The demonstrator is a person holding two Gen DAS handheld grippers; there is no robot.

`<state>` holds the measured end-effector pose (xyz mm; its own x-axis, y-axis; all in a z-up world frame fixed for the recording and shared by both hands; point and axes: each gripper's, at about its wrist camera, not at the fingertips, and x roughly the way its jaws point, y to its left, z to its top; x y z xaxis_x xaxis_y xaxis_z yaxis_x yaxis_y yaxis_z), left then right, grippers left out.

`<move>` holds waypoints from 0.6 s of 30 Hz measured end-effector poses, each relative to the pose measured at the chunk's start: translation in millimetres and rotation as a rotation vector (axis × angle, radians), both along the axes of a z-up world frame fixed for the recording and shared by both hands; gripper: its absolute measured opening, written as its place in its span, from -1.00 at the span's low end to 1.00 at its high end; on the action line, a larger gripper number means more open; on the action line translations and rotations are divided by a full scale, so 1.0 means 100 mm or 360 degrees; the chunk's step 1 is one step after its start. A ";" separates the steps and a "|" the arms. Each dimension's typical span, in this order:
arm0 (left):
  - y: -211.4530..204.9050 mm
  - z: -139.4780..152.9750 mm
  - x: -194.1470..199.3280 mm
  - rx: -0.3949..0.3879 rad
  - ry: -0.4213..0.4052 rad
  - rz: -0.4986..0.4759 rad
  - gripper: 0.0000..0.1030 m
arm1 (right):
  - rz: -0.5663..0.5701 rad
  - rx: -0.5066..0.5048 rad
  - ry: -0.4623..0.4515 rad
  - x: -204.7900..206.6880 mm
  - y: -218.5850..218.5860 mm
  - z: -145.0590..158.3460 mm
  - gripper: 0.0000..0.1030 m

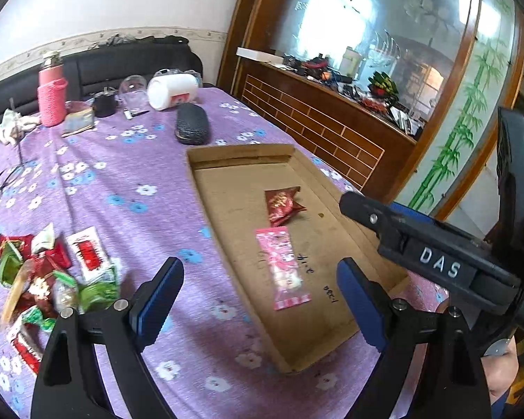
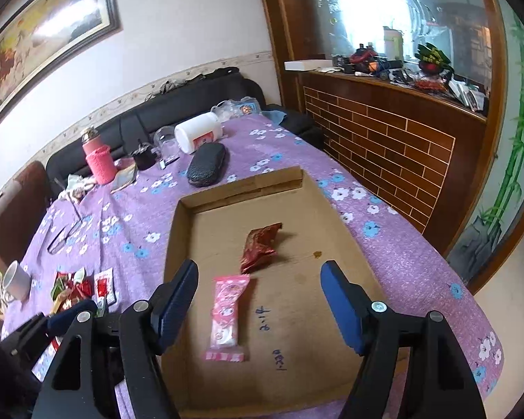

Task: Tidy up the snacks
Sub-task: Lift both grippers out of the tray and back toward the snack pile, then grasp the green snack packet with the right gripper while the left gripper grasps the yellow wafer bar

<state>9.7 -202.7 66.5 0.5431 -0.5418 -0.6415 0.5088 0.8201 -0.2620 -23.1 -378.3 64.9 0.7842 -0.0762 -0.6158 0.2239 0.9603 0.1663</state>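
A shallow cardboard tray [image 1: 335, 216] [image 2: 335, 230] lies on the purple flowered tablecloth. Inside it rest a pink snack packet [image 1: 284, 267] [image 2: 227, 314] and a dark red snack packet [image 1: 281, 204] [image 2: 260, 246]. A heap of loose snacks [image 1: 49, 276] [image 2: 77, 288] in red, green and white wrappers sits to the left of the tray. My left gripper [image 1: 260, 296] is open above the tray's near left edge, empty. My right gripper [image 2: 258, 300] hangs open over the tray, the pink packet lying below between its fingers, untouched. The right gripper's body [image 1: 436, 255] shows at the right in the left wrist view.
At the table's far end stand a pink bottle [image 1: 52, 90] [image 2: 99, 160], a white tub on its side [image 1: 173, 90] [image 2: 199, 134], a glass jar [image 1: 132, 90] and a black glasses case [image 1: 192, 124] [image 2: 206, 164]. Spectacles [image 1: 3, 183] and a white mug [image 2: 15, 281] sit at the left. A wooden cabinet [image 2: 384, 153] borders the right.
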 end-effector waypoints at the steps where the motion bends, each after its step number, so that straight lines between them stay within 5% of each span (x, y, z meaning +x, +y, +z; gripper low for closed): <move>1: 0.04 0.01 0.00 -0.0005 0.0001 0.0006 0.72 | 0.0013 -0.0007 0.0003 0.00 0.04 0.00 0.48; 9: 0.49 0.13 -0.03 0.0002 -0.0060 0.0111 0.72 | 0.0167 -0.0084 0.0010 0.01 0.43 -0.02 0.49; 18: 1.19 0.13 0.04 0.0144 -0.0174 0.0335 0.72 | 0.0320 -0.0156 0.0054 0.05 0.84 -0.14 0.49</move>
